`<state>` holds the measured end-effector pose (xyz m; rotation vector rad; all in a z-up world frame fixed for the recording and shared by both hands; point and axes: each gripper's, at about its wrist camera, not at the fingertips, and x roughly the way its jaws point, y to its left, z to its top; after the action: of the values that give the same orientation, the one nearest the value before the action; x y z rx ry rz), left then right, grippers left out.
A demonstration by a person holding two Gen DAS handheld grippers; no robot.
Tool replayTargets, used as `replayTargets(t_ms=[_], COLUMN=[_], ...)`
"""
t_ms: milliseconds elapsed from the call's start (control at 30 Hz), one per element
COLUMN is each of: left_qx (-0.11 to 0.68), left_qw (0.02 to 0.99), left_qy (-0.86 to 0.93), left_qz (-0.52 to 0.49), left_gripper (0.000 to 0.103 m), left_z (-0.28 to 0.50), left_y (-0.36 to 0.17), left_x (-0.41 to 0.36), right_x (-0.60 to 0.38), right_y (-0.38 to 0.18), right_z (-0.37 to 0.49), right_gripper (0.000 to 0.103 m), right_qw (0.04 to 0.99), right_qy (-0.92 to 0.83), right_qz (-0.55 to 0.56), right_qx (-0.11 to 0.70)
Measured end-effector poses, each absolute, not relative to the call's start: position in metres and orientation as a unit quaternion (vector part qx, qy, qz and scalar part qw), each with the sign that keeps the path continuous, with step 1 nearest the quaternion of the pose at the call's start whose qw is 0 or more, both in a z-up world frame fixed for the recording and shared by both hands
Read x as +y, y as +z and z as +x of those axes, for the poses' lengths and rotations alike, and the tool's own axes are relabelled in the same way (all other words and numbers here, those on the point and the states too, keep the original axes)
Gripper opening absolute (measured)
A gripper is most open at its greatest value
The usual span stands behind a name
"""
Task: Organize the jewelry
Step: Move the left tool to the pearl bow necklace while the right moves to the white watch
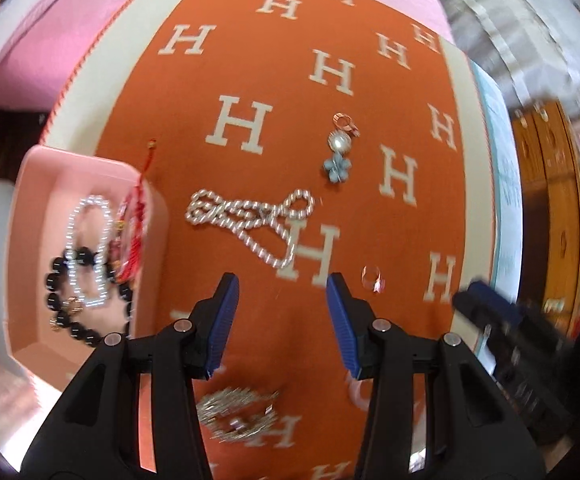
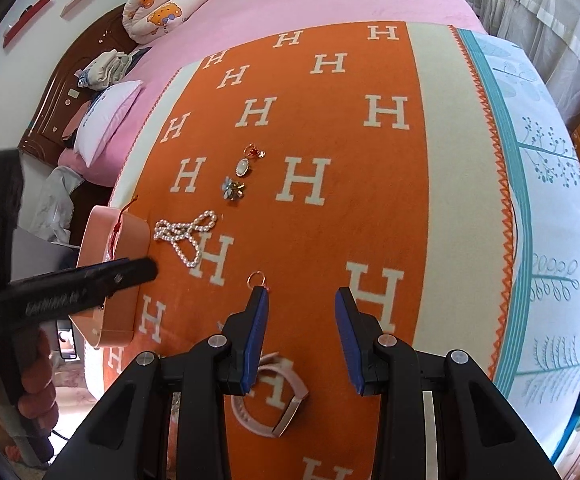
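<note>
One black bead bracelet (image 1: 86, 300), left view only

- The right gripper (image 2: 301, 300) hangs open and empty above the orange blanket (image 2: 330, 220).
- A pearl necklace (image 2: 186, 236) lies beside the pink box (image 2: 106, 280).
- A small ring (image 2: 256, 279) lies right of the box.

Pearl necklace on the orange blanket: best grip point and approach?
Grip the pearl necklace at its bunched middle, where the strands cross and stack above the flat blanket. Come straight down from above with the open left gripper, fingers straddling the tangle; single strands lie too flat to pinch reliably.
</note>
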<state>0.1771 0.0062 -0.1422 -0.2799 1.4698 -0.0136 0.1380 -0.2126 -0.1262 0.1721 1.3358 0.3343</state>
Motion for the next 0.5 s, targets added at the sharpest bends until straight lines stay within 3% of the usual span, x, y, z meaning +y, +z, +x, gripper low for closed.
replayTargets(t_ms=[500], left_qx=[0.662], left_qw=[0.697], left_qy=[0.16], left_qz=[-0.225], left_gripper=[0.042], left_z=[0.217], left_y=[-0.193], left_x=[0.035], right_x=[-0.223], right_y=[-0.156], right_z=[0.161], right_gripper=[0.035], right_qw=[0.756], right_qy=[0.164], right_qz=[0.094], right_qx=[0.627])
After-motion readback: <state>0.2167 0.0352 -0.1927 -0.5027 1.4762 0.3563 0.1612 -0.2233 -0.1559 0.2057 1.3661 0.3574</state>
